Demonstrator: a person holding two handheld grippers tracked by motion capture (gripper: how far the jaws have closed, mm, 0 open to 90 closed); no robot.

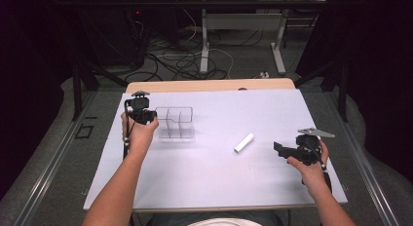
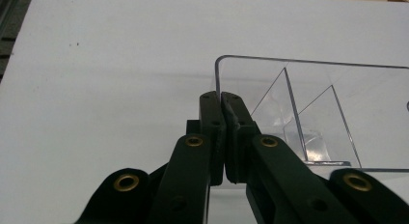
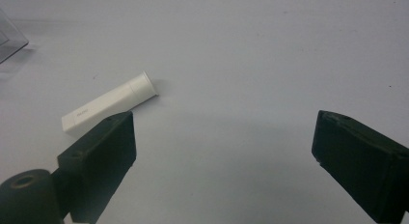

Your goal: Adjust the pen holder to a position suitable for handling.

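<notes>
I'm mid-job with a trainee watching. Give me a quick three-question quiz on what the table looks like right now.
1. True or false: the left gripper is shut on the wall of the clear organizer.
2. How do the right gripper jaws stand? A) wide open B) clamped on the tube
3. What lies on the white table between the two grippers?

Key: 1 true. 2 A. 3 the white tube, lying on its side, untouched.

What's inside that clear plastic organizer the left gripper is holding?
The clear organizer looks empty: only its dividers show inside. The left gripper, shut on its wall, covers a bit of the near corner.
</notes>
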